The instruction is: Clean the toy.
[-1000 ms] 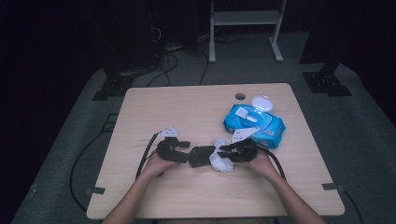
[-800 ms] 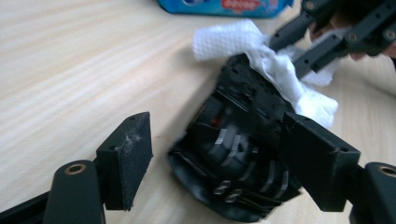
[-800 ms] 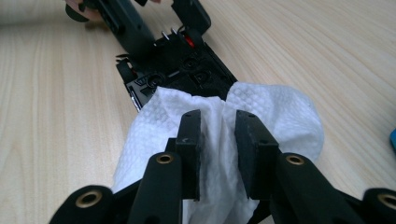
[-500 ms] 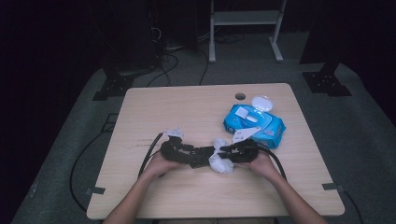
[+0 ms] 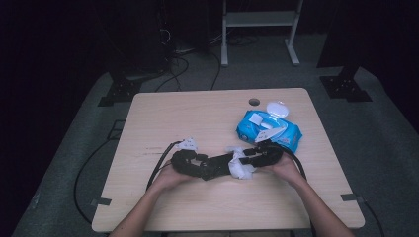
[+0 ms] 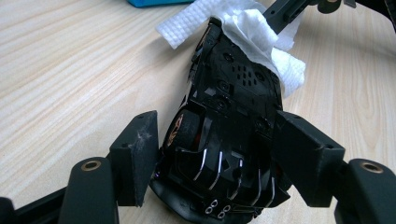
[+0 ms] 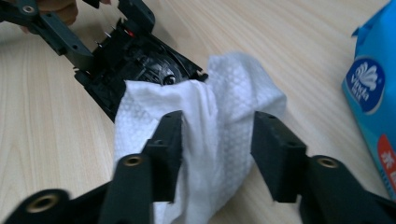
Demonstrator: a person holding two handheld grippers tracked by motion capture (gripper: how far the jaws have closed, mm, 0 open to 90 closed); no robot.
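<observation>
On the wooden tabletop (image 5: 197, 113), near the middle of its front half, a black toy car (image 5: 210, 166) lies between two hand-held grippers. The left gripper (image 6: 215, 154) has its jaws clamped on the car's rear sides; the left gripper view shows the car's black underside turned up, with screw holes, a wheel with an orange hub and thin metal wires at the near end. The high view gives none of that detail, only a dark shape between the left hand (image 5: 168, 177) and the right hand (image 5: 284, 168).

The right gripper (image 7: 217, 135) has its jaws closed on a bunched white wet wipe (image 7: 205, 116), which is draped over the far end of the car. In the right gripper view the wipe's dimpled texture and the car's dark body behind it are plain, along with the edge of a blue wipes pack (image 7: 373, 93) with printed branding.

The high view places that pack (image 5: 269, 129) toward the tabletop's right edge, just behind the right gripper, its white lid flipped open, and a small round hole (image 5: 254, 102) near the back edge.
</observation>
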